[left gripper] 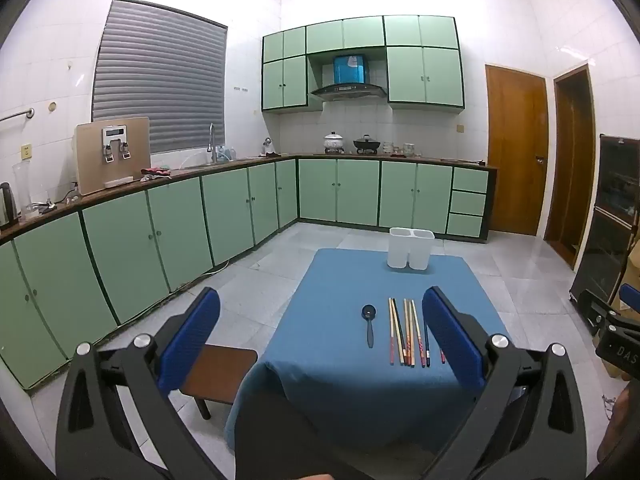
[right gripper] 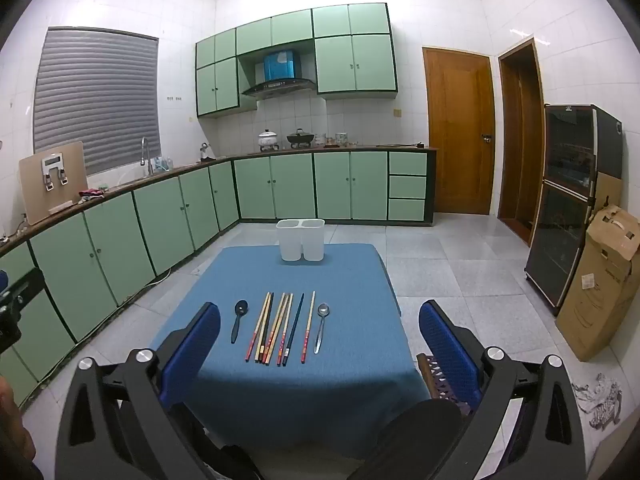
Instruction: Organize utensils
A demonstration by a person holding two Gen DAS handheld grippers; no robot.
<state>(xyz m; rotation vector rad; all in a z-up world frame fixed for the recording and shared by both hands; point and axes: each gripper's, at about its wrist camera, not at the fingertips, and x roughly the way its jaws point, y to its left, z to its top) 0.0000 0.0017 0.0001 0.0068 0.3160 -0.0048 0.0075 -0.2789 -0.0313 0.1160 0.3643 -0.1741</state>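
Both tongs (right gripper: 320, 344) gape above blue table's (right gripper: 360, 360) near edge.

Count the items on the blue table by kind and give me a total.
Spoons: 2, one black and one metal
Chopsticks: 7 that can be told apart; they overlap, so possibly 8
White two-slot holder: 1
Total: 10, or 11 if a chopstick is hidden
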